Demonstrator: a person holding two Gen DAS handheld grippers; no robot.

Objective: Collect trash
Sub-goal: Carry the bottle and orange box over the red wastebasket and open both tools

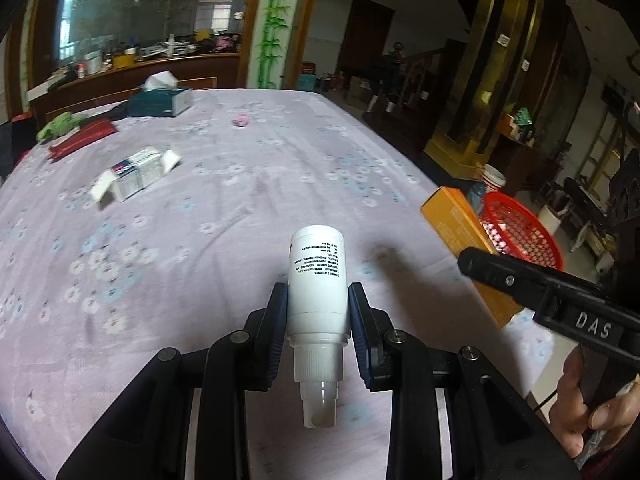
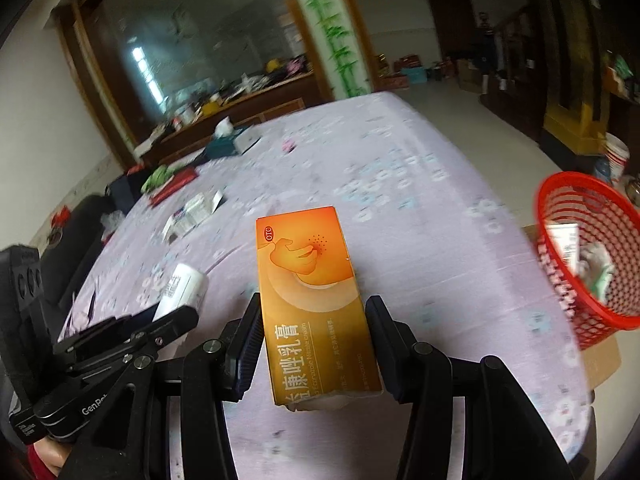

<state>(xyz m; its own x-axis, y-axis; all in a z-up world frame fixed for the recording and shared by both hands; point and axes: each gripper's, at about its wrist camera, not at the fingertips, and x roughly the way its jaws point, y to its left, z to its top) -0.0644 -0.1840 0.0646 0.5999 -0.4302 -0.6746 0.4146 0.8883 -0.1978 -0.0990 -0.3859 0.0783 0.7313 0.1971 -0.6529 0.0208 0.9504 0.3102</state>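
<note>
With the left gripper [image 1: 318, 312] pinching a white bottle [image 1: 317, 280] and the right gripper [image 2: 316, 344] clamping an orange box [image 2: 312, 300], carry each squarely over the red basket [image 2: 560, 280] ahead-right before releasing

A white spray bottle [image 1: 317, 285] with black print sits clamped between the left fingers [image 1: 279, 320], nozzle end toward the camera, while an orange cream box [image 2: 312, 300] stands lengthwise between the right fingers [image 2: 251, 344], with a red mesh basket [image 2: 560, 276] holding scraps off to their right.
</note>
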